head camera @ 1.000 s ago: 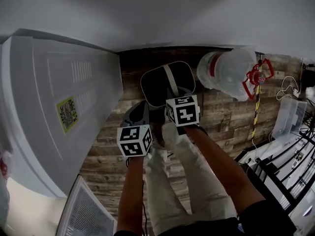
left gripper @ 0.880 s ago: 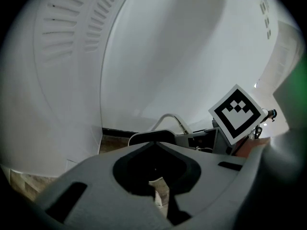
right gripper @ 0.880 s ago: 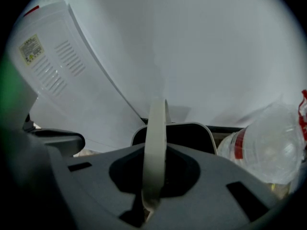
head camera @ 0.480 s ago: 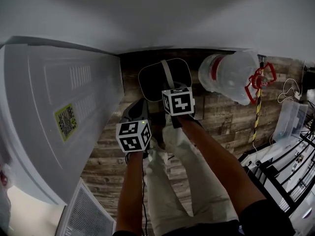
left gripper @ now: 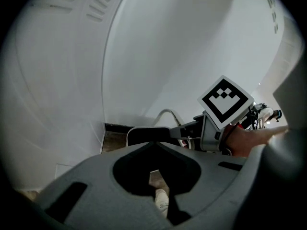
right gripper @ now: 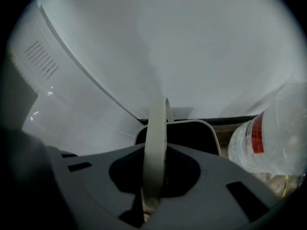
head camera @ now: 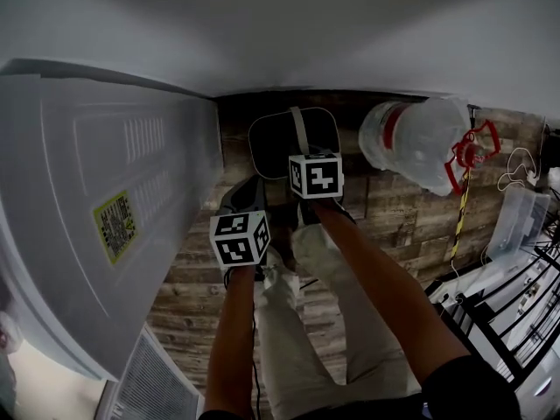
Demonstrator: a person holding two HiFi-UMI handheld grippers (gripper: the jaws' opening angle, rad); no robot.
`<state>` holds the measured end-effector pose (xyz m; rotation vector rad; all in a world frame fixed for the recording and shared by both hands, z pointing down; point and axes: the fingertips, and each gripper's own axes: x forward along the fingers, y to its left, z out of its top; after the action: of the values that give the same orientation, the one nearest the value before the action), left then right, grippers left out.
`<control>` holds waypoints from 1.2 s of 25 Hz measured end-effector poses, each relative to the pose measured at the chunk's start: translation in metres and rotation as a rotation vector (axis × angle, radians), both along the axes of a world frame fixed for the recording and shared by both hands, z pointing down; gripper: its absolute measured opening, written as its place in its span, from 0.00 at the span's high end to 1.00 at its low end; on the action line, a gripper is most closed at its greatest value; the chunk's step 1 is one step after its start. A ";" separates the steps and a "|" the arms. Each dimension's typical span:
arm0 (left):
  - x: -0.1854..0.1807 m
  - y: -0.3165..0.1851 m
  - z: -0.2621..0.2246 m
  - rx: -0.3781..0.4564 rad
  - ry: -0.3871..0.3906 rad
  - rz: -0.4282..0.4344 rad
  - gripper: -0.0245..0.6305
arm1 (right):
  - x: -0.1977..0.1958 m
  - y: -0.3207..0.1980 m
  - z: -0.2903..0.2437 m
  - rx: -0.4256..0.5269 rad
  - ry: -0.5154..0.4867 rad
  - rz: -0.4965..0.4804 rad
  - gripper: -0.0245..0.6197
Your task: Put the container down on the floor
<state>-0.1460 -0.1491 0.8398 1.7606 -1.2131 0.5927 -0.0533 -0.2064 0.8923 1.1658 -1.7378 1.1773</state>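
The right gripper [right gripper: 153, 202] is clamped on the pale handle [right gripper: 156, 143] of the dark container [head camera: 273, 151]; its base is hidden, so whether it touches the floor [head camera: 394, 208] cannot be told; the left gripper [left gripper: 160, 198] shows a narrow, empty gap.

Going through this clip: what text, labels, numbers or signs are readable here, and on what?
None can be read.
Yellow sticker on the white appliance: print too small and blurred.
Red band on the clear jug: no legible print.
Marker cubes: square patterns only, no words.
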 end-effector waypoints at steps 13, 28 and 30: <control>-0.007 0.004 0.028 -0.015 -0.002 0.000 0.94 | -0.018 -0.009 0.030 0.020 -0.038 0.050 0.91; -0.015 0.017 0.063 -0.040 -0.013 -0.005 0.94 | -0.029 -0.002 0.057 0.036 -0.060 0.068 0.91; -0.015 0.018 0.067 -0.044 -0.014 -0.002 0.94 | -0.030 -0.001 0.058 0.045 -0.063 0.068 0.91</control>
<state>-0.1609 -0.1310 0.9065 1.7211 -1.2023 0.6270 -0.0833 -0.2076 0.9500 1.2355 -1.7923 1.2338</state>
